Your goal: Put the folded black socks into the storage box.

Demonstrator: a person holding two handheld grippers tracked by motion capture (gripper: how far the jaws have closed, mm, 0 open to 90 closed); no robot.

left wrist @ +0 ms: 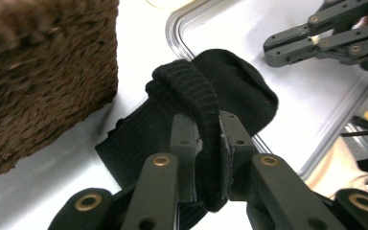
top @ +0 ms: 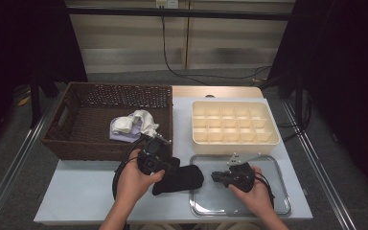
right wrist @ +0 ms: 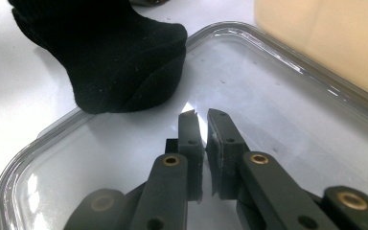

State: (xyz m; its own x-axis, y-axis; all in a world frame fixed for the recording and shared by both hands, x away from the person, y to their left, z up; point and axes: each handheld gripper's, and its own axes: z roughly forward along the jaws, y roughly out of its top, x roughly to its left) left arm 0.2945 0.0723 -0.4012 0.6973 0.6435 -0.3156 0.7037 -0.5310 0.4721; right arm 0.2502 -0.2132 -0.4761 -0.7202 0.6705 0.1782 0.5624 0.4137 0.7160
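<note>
A black sock (top: 178, 178) lies on the white table, its toe resting over the left rim of a clear tray (top: 268, 203). My left gripper (top: 172, 164) is shut on the sock's ribbed cuff (left wrist: 199, 96), which folds up between the jaws in the left gripper view (left wrist: 210, 139). The sock's toe (right wrist: 124, 72) overlaps the clear tray's rim (right wrist: 52, 129) in the right gripper view. My right gripper (top: 214, 176) hovers over the tray, pointing left at the sock, shut with nothing between its fingertips (right wrist: 202, 122). It also appears at top right of the left gripper view (left wrist: 287, 45).
A brown wicker basket (top: 76, 141) at back left holds white and pale purple cloths (top: 132, 125). A cream divided organiser box (top: 235, 139) stands behind the tray. The table's front left is bare white surface (top: 81, 191).
</note>
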